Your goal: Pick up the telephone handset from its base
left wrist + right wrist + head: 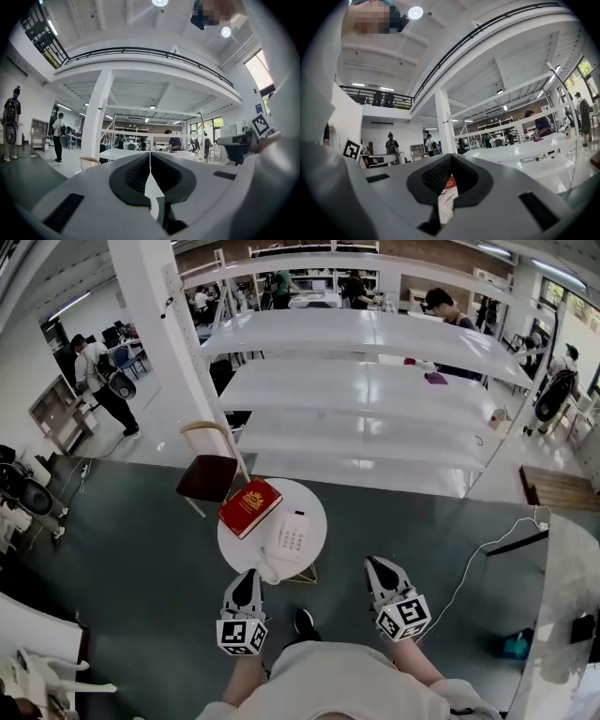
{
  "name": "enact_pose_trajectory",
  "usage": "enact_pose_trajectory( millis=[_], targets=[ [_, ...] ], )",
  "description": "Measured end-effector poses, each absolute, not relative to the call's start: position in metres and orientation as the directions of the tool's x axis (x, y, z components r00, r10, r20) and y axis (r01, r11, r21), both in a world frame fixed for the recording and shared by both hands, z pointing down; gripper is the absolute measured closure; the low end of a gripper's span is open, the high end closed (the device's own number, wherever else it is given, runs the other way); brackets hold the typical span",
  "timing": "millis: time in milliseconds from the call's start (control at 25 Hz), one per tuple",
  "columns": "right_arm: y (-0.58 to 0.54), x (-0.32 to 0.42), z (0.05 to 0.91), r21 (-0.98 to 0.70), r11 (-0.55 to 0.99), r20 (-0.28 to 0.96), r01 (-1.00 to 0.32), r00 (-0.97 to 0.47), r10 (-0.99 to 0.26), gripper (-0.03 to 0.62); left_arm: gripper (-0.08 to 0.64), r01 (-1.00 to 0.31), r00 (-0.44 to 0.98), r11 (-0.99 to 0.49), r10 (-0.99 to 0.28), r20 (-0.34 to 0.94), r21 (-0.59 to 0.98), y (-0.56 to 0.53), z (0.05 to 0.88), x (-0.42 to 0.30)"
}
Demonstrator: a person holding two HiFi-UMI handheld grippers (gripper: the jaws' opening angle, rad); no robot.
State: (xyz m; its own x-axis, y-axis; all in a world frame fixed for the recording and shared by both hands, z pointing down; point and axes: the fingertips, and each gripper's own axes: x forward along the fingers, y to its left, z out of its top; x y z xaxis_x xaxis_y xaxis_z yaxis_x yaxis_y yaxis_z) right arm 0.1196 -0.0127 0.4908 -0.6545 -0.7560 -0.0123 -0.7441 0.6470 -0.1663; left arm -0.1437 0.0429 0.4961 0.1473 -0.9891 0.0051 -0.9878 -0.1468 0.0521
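Observation:
A white telephone point(291, 538) sits on a small round white table point(314, 512), with its handset point(270, 563) resting on the base along the left side. A red book point(250, 507) lies beside it on the table's left. My left gripper point(249, 574) is shut and empty, its tip just short of the table's near edge by the handset. My right gripper point(377, 563) is shut and empty too, over the dark floor to the right of the table. In the left gripper view the jaws point(150, 153) meet. Below the right gripper's point(452, 157) closed tips, the telephone point(446, 199) and the book point(450, 183) show.
A wooden chair point(208, 474) with a dark seat stands just behind the table. A long white shelving rack point(366, 381) fills the space beyond. A white cable point(469, 568) runs over the floor at right. Several people stand in the background.

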Motion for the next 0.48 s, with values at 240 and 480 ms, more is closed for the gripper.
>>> enact_pose_trajectory(
  millis=[240, 480],
  targets=[
    [-0.097, 0.069, 0.490, -0.166, 0.622, -0.012, -0.765, -0.629, -0.777, 0.584, 0.535, -0.980, 0.190, -0.191, -0.982, -0.010, 0.060, -0.052, 0.490, -0.195],
    [-0.155, 0.027, 0.488, -0.172, 0.614, -0.020, -0.770, -0.621, -0.784, 0.584, 0.535, -0.978, 0.207, -0.207, -0.978, 0.002, 0.040, -0.120, 0.489, -0.237]
  ],
)
